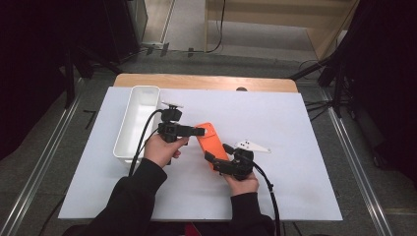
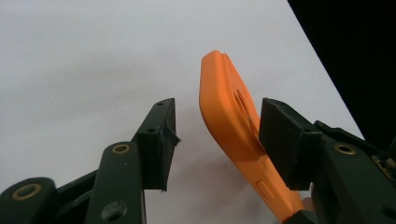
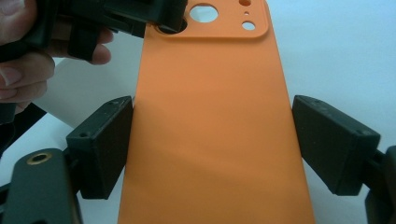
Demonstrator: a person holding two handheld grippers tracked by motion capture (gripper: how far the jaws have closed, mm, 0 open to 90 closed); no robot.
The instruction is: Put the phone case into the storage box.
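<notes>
A white table [image 1: 295,147] is seen from above, with a white bin [image 1: 140,115] standing along its left part and the orange phone case [image 1: 211,142] held up near the middle, between the two hands. The case's long axis is laid from the person's near right toward the far left, its camera cut-outs at the far end. The near end is taken by the right gripper [image 1: 216,158]: in the right gripper view the case [image 3: 210,130] runs straight up between the two black jaws, which are set across its width, the left pad touching one long edge and the right pad at or just beside the other, so the case is judged to be clamped by its sides. The far end is approached by the left gripper [image 1: 199,131] from the left, crosswise to the long axis. In the left gripper view the case [image 2: 229,116] is seen edge-on, with one jaw lying against its face and the other standing clearly apart from it, so these jaws are not yet closed on anything. The left gripper is the nearer to the camera end, and the coming move is judged to turn on that remaining gap being closed across the case's thin dimension.
</notes>
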